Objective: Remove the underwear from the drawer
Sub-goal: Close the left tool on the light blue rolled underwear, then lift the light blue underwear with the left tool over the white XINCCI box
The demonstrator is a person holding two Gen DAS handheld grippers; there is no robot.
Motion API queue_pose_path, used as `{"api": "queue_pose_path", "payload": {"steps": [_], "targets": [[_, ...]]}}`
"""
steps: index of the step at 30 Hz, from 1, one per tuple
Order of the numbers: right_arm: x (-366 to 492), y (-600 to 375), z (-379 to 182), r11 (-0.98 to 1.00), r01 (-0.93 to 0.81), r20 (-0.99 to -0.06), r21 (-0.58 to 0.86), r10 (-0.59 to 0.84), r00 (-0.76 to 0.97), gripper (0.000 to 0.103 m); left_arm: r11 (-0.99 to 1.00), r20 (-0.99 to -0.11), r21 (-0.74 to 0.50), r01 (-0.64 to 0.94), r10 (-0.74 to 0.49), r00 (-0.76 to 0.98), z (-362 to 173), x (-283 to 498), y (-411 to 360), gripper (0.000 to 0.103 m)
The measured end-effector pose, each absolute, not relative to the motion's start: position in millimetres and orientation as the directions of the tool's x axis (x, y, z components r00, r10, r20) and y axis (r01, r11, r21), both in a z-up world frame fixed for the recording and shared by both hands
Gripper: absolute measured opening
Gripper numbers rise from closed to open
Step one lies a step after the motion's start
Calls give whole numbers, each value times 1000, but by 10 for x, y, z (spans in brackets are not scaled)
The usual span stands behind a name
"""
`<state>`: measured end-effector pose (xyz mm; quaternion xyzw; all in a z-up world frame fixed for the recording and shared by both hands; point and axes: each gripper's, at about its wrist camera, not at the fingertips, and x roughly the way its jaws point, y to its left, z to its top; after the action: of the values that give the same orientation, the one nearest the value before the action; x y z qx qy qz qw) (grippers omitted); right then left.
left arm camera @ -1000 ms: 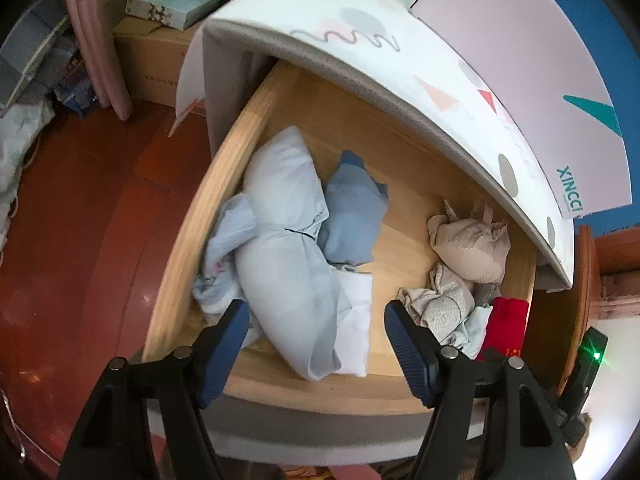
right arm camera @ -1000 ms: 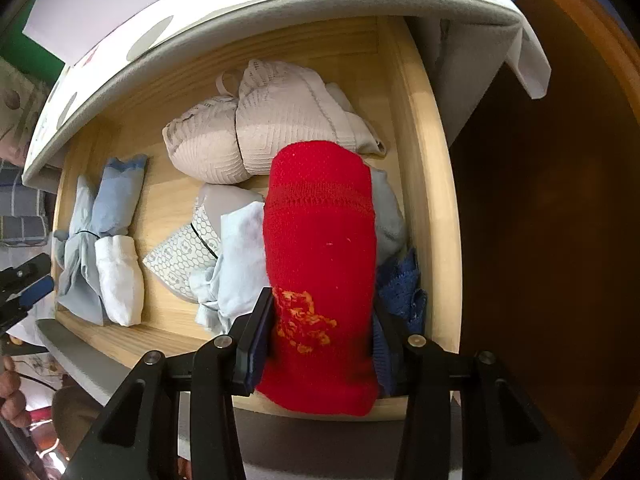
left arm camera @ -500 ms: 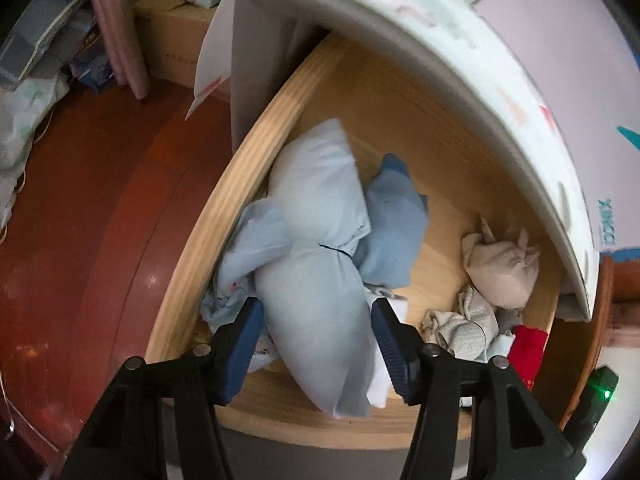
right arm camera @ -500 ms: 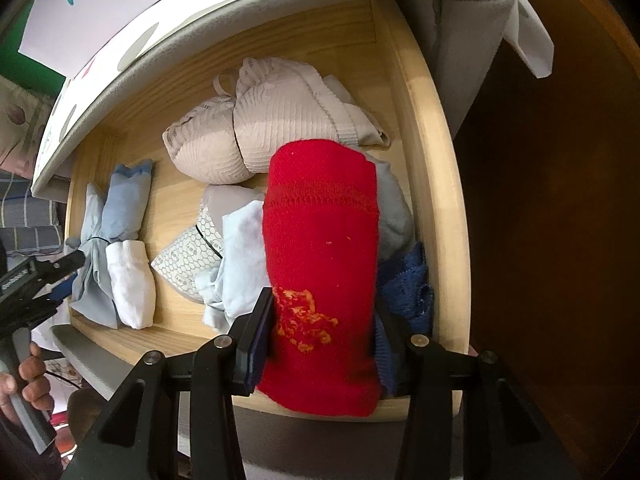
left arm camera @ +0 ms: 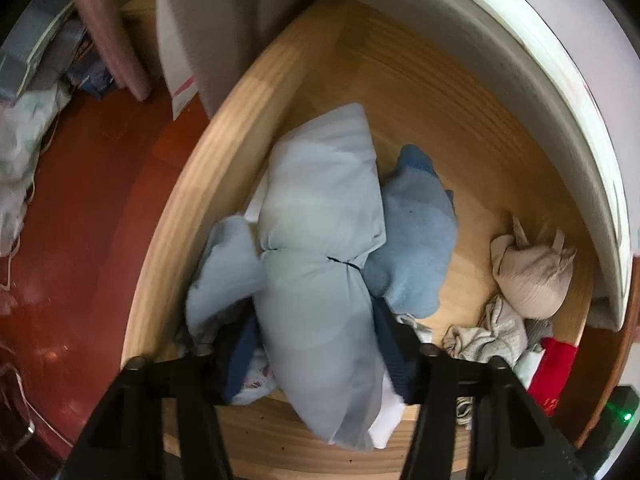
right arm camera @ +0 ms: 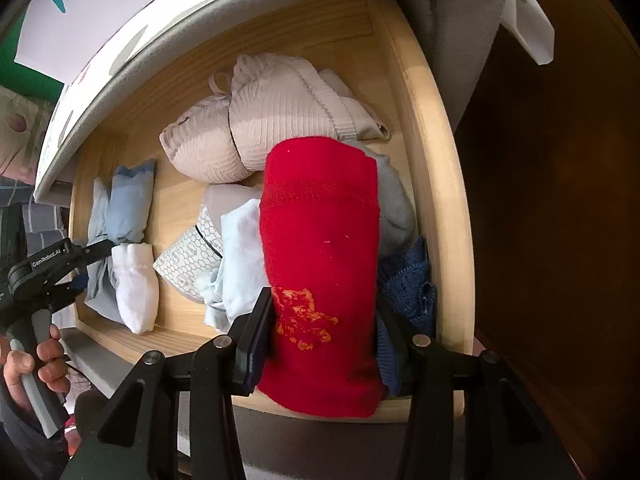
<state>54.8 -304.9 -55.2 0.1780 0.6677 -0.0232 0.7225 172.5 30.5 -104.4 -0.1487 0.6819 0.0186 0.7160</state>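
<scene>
Two grips set in the drawer, lift not yet begun.
Right gripper has its jaws clamped on the red roll at the right end; left gripper, jaws just closing, pinches the pale blue bundle at the left. Next: raise both straight up, clear of the near wall.

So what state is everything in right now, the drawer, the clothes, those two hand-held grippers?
Drawer: pulled open, clothes inside.
Red roll: lying at the drawer's front, clamped by the right hand-held gripper.
Pale blue bundle: tied at its middle, between the fingers of the left hand-held gripper, whose jaws have just been closing and now touch it.
Beige bra: crumpled at the back, untouched.
White sock: lying loose.
</scene>
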Motion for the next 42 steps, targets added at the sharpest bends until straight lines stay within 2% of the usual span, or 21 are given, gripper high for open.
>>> {"api": "queue_pose_path", "payload": {"steps": [2, 4, 8, 23, 42], "targets": [[550, -3034, -548, 938, 268, -974, 222, 200, 105, 44, 967, -986, -160, -198, -149, 71, -1035, 1719, 278, 39], [562, -3006, -546, 941, 264, -976, 213, 192, 103, 44, 971, -987, -151, -184, -139, 78, -1014, 1707, 270, 34], [579, -2936, -543, 950, 251, -981, 187, 167, 98, 43, 976, -987, -155, -153, -146, 73, -969, 1671, 283, 31], [630, -2725, -539, 966, 226, -990, 124, 105, 93, 42, 994, -976, -89, 55, -99, 193, -408, 1377, 215, 30], [644, -2600, -532, 974, 216, -992, 75, 52, 113, 34, 987, -960, -30, 158, -73, 272, -30, 1115, 249, 29]]}}
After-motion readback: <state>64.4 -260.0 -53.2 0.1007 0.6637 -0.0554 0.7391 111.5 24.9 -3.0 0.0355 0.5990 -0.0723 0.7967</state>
